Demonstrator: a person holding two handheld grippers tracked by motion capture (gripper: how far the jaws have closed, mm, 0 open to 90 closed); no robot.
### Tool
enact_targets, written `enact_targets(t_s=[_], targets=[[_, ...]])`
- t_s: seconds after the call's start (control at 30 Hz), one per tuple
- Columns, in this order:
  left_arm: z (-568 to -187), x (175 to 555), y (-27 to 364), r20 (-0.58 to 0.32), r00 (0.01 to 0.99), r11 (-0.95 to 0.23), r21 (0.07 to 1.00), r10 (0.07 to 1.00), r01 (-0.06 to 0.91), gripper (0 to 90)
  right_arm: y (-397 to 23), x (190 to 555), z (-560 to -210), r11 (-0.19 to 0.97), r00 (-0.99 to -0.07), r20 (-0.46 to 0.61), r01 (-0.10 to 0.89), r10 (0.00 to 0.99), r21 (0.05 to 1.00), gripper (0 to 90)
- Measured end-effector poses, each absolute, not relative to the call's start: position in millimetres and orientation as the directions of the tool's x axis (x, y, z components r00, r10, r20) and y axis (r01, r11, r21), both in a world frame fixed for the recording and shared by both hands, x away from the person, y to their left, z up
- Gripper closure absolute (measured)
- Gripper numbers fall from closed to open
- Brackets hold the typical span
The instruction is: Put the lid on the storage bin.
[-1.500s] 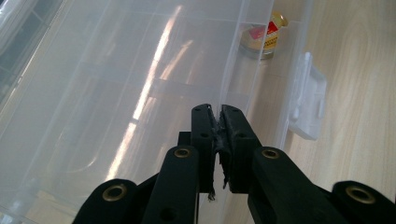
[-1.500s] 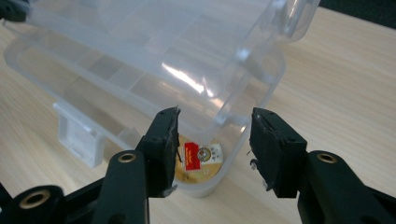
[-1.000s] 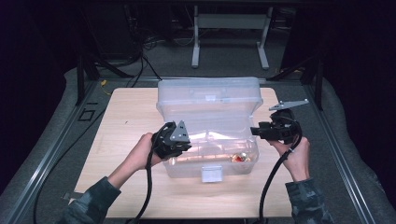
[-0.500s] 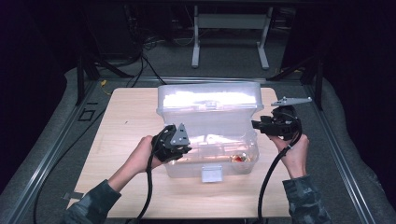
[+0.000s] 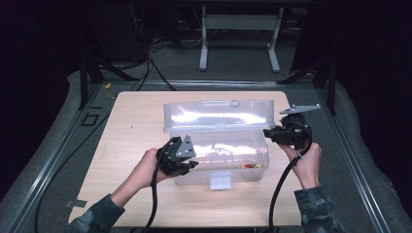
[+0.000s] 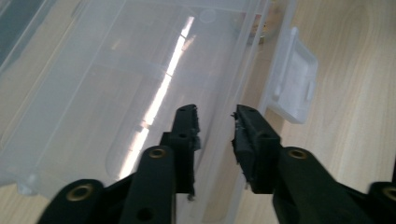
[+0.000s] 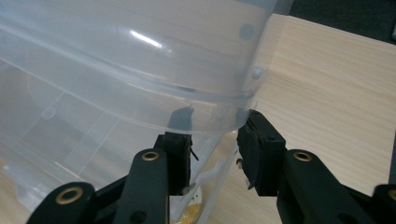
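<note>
A clear plastic box [image 5: 228,150] sits mid-table with its lid [image 5: 218,116] tilted up off the front rim. My left gripper [image 5: 192,165] is at the box's front left corner. In the left gripper view its jaws [image 6: 215,116] straddle the front wall; they have just been opening and a gap shows at the pads. My right gripper [image 5: 266,132] is at the lid's right end. In the right gripper view its jaws [image 7: 217,121] have just been closing and hold the lid's edge [image 7: 140,60] between them. A white latch [image 6: 292,79] hangs on the front wall.
Small red and yellow items [image 5: 250,166] lie inside the box at its right. The wooden table [image 5: 136,121] has bare room left of the box. Beyond its far edge stand a metal frame [image 5: 238,24] and floor cables [image 5: 145,63].
The lid has tipped up from lying flat on the box. The left gripper's jaws stand slightly wider on the front wall. Both hands stay near the same spots.
</note>
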State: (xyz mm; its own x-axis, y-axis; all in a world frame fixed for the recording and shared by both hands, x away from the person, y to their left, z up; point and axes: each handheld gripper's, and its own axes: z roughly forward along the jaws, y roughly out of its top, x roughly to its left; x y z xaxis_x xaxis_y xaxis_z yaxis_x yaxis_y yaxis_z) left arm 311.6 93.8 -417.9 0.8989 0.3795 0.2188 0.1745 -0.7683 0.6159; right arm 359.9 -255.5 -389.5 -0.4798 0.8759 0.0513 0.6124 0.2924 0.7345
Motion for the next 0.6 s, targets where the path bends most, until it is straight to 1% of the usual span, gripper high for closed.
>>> enact_targets(t_s=[0.17, 0.3, 0.5, 0.6], targets=[[-413.5, 300.7, 106.5, 0.182, 0.901, -0.749, 0.632, 0.393, 0.199, 53.2, -256.2, 354.7, -391.6, 0.299, -0.489, 0.057, 0.619, 0.871, 0.726, 62.1], [-411.6, 289.9, 126.1, 0.149, 0.898, -0.725, 0.65, 0.415, 0.227, 43.2, -257.6, 349.7, -393.3, 0.292, -0.487, 0.073, 0.63, 0.87, 0.72, 59.1], [-405.3, 274.2, 152.9, 0.123, 0.89, -0.703, 0.664, 0.439, 0.255, 35.8, -257.0, 345.1, -396.6, 0.294, -0.497, 0.086, 0.635, 0.863, 0.714, 56.9], [-403.8, 269.3, 169.1, 0.112, 0.874, -0.684, 0.672, 0.473, 0.284, 33.4, -257.1, 342.7, -396.9, 0.297, -0.503, 0.089, 0.635, 0.86, 0.713, 54.6]])
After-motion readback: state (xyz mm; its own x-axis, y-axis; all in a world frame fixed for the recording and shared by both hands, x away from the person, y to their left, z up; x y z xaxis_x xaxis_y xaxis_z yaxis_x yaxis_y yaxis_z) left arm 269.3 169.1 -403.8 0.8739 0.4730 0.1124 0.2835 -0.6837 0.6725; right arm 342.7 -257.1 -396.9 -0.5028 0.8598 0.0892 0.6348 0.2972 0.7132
